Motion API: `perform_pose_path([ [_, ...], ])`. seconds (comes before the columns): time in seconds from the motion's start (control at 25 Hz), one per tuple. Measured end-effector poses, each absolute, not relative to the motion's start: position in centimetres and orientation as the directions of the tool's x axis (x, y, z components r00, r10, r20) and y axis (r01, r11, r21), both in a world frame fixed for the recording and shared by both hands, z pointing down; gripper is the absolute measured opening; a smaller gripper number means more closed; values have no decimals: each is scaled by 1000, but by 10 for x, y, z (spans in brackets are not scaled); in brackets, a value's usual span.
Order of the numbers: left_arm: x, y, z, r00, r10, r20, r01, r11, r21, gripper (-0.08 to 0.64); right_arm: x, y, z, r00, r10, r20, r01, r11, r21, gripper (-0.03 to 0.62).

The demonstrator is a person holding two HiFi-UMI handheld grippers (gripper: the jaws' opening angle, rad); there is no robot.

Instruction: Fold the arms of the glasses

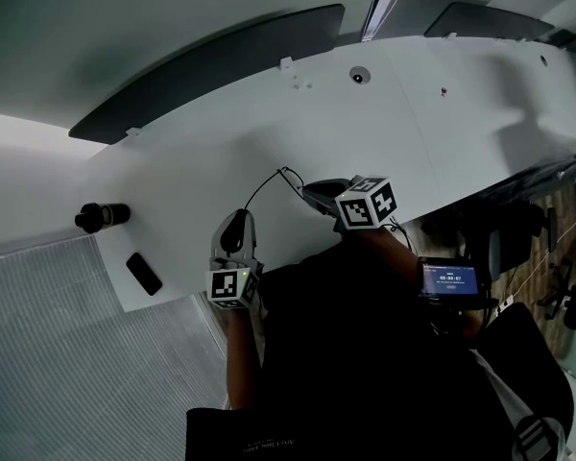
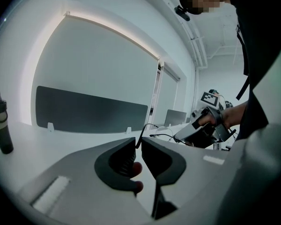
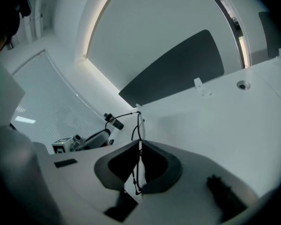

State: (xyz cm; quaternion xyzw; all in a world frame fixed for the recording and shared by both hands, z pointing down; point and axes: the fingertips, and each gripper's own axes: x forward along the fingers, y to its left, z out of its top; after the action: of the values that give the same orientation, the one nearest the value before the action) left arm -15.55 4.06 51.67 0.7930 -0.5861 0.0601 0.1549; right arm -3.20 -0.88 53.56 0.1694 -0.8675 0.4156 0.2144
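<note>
The white worktop carries everything, and we work at its near edge, where both hands reach easily. Our right hand-held gripper has its jaws closed on the front of the glasses. As far as we can tell it holds them clear of the worktop, and we judge this is to steady the frame while an arm is swung in. Our left hand-held gripper has its jaws only slightly apart. The thin tip of one arm of the glasses stands at the gap between them, and the pads do not seem to press on it. The bottle and the dark slab sit well apart at the left, out of the way. We count one worktop, two hand-held grippers, one bottle, one dark slab and one pair of glasses.
</note>
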Motion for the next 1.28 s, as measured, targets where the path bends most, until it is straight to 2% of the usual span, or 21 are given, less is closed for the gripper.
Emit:
perform_pose_path([
  [0.2, -167, 44, 526, 271, -914, 301, -958, -227, 175, 51, -36, 2, 543, -846, -63, 529, -457, 598, -659, 21],
  [0.56, -135, 48, 544, 358, -863, 356, -930, -296, 219, 51, -12, -1, 574, -748, -78, 659, -599, 505, -621, 20],
  [1.08, -117, 67, 566, 420, -814, 402, -904, -337, 263, 67, 7, -18, 582, -720, -135, 681, -653, 463, -598, 20],
  [1.28, -99, 83, 587, 493, -742, 454, -863, -354, 359, 67, 9, -22, 578, -721, -161, 674, -658, 463, -594, 18],
])
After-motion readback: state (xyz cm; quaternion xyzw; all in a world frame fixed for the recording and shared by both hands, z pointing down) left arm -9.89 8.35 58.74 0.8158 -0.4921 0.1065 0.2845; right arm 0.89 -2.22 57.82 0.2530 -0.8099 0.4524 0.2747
